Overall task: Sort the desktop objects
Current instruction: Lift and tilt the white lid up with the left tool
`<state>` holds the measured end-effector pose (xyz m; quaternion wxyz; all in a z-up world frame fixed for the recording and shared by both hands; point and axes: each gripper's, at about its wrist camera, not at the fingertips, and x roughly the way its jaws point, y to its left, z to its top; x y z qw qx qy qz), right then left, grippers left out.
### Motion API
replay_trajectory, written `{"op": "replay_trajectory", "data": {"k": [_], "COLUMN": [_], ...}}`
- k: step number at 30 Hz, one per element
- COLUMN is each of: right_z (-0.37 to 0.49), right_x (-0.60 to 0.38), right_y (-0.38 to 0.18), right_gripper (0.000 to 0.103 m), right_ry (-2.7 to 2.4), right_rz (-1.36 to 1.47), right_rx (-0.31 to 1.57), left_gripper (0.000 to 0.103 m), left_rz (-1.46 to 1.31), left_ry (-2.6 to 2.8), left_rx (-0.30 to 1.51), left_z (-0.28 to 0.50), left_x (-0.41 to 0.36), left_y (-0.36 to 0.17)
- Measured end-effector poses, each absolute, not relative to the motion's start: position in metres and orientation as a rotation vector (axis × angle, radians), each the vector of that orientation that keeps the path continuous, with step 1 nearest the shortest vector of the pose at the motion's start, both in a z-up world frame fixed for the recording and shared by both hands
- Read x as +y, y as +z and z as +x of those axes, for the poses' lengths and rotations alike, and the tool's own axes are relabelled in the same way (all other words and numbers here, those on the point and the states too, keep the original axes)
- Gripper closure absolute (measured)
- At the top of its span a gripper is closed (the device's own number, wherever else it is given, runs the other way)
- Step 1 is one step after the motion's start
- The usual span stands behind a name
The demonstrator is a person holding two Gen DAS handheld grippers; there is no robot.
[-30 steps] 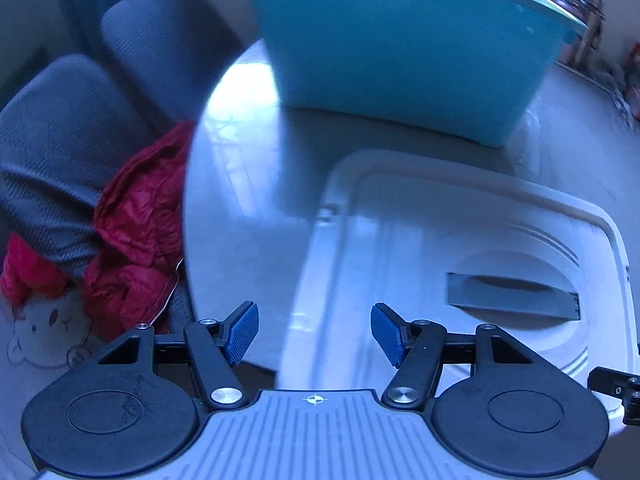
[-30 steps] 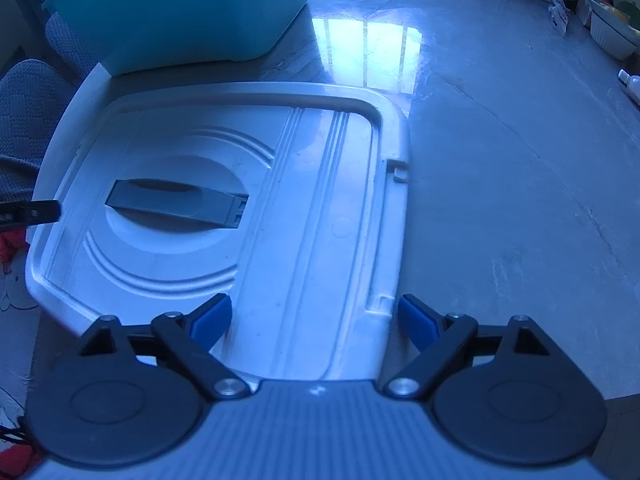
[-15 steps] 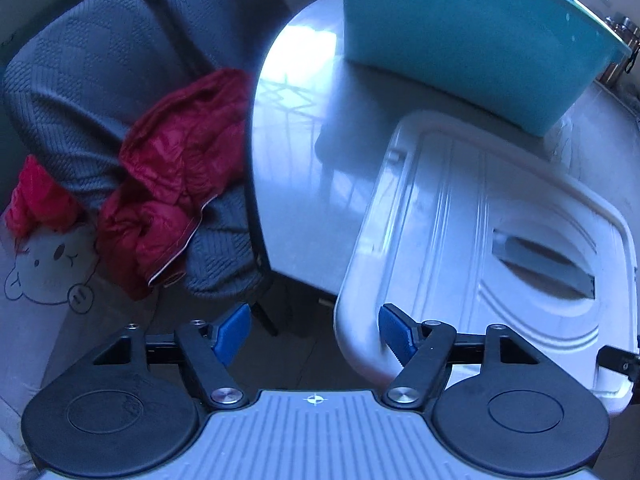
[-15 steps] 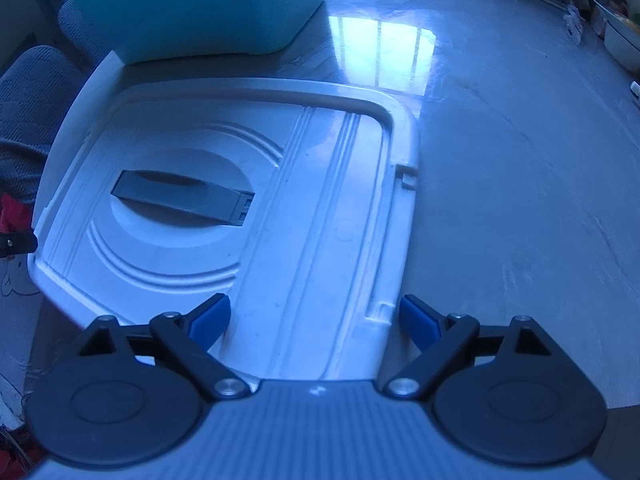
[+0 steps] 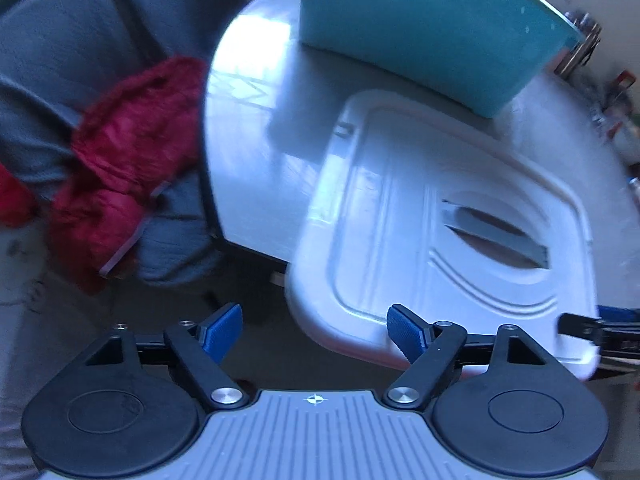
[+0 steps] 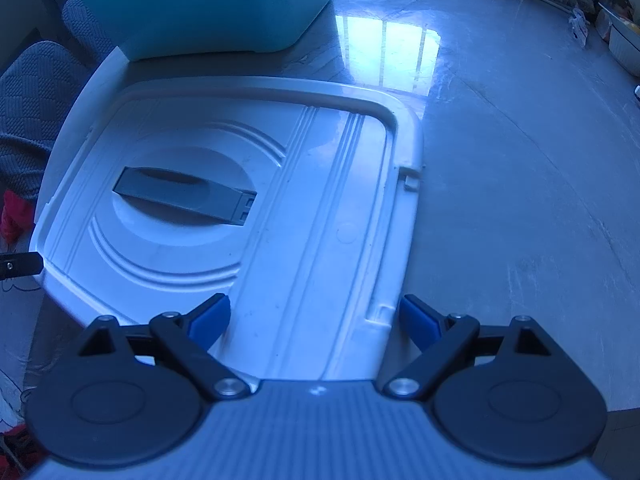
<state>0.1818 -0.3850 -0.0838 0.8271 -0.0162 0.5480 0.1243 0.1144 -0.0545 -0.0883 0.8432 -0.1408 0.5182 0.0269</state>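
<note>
Left wrist view: the left gripper (image 5: 314,330) is released, its jaws opening, with nothing between them. The white lid (image 5: 400,216) lies flat on the surface (image 5: 256,152), one corner overhanging the edge. The teal bin (image 5: 420,28) stands just behind it.

Right wrist view: the right gripper (image 6: 316,320) is spread wide above the lid's (image 6: 320,216) near end, not clamping it. The teal bin (image 6: 208,4) stands beyond the lid.
</note>
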Motion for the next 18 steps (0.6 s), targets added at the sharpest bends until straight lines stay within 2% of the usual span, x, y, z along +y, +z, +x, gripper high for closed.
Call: {"op": "replay_trajectory", "data": {"k": [12, 18], "right_z": [0.179, 0.179], "right_x": [-0.379, -0.376], "right_y": [-0.084, -0.083], "right_gripper": [0.011, 0.011], "right_ry": [0.264, 0.26], "right_rz": [-0.04, -0.055], "right_rx": [1.163, 1.164], "left_gripper": [0.02, 0.02], "left_rz": [-0.612, -0.638], "left_ry": [0.005, -0.003], "left_rx": [1.043, 1.032], "left_z": [0.11, 0.115], "left_x": [-0.032, -0.034], "left_y": [-0.122, -0.133]}}
